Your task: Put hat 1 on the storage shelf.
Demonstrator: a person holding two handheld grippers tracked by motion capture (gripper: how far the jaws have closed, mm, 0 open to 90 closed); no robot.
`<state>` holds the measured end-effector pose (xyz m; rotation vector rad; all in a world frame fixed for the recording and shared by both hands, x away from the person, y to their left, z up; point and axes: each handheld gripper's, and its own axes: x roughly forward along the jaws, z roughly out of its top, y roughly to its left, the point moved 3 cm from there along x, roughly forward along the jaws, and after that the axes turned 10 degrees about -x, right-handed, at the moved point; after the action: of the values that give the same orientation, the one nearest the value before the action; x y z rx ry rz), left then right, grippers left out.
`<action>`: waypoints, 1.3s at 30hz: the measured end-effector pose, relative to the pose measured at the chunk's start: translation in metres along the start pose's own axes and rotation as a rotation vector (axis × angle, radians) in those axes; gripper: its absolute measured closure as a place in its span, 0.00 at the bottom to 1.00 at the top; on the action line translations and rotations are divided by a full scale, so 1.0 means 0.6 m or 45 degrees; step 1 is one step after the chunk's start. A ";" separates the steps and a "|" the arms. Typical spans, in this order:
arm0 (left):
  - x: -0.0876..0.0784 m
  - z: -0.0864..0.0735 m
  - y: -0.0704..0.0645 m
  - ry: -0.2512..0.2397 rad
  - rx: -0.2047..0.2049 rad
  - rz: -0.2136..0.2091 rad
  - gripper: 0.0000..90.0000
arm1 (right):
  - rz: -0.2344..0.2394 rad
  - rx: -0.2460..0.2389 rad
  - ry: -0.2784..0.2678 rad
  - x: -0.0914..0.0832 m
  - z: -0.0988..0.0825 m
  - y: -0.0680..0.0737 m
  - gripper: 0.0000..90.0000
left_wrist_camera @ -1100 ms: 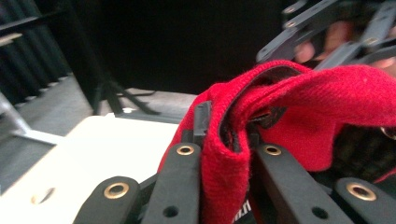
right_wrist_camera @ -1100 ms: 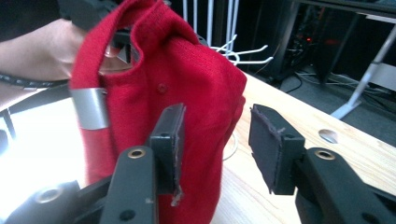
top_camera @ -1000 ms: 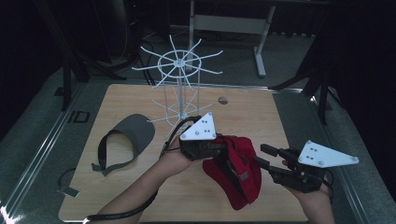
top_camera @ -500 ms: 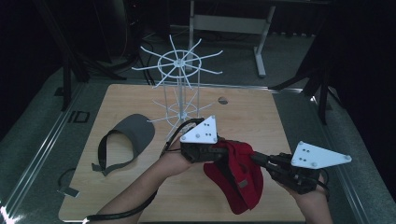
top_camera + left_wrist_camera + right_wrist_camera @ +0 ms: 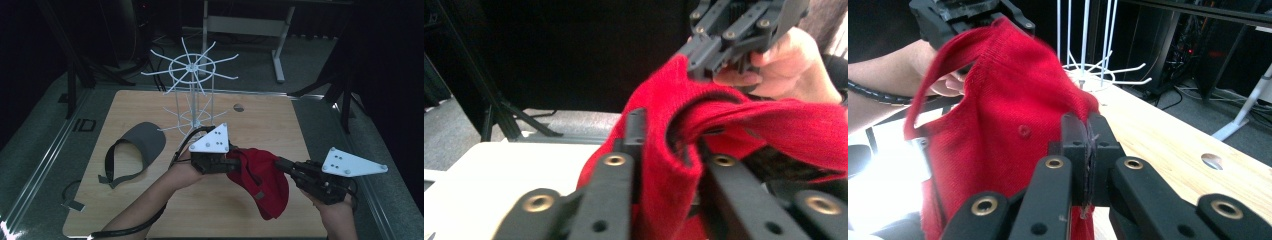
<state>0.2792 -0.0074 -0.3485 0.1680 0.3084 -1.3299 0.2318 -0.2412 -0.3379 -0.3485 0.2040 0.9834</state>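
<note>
While the red cap (image 5: 260,180) hangs above the wooden table (image 5: 280,120) near its six o'clock edge, the left gripper (image 5: 231,164) clamps the cap's nine o'clock side and the right gripper (image 5: 281,163) pinches its three o'clock side. A grey visor (image 5: 137,147) lies at nine o'clock, a white wire rack (image 5: 192,92) at twelve.

Left hand-held gripper (image 5: 231,164) and right hand-held gripper (image 5: 283,164) — both clamped, facing each other, forearms low.
</note>
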 end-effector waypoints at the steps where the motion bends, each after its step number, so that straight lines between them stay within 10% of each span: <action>1: -0.001 -0.001 0.001 0.003 -0.005 0.001 0.75 | -0.005 -0.002 -0.006 -0.002 0.000 -0.001 0.99; 39: -0.081 -0.061 0.007 -0.045 -0.092 0.192 0.54 | -0.119 0.043 -0.042 -0.041 0.017 -0.030 0.99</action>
<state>0.2688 0.0495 -0.3683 0.1048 0.3072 -1.1697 0.2338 -0.2654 -0.3172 -0.3083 0.1727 0.8923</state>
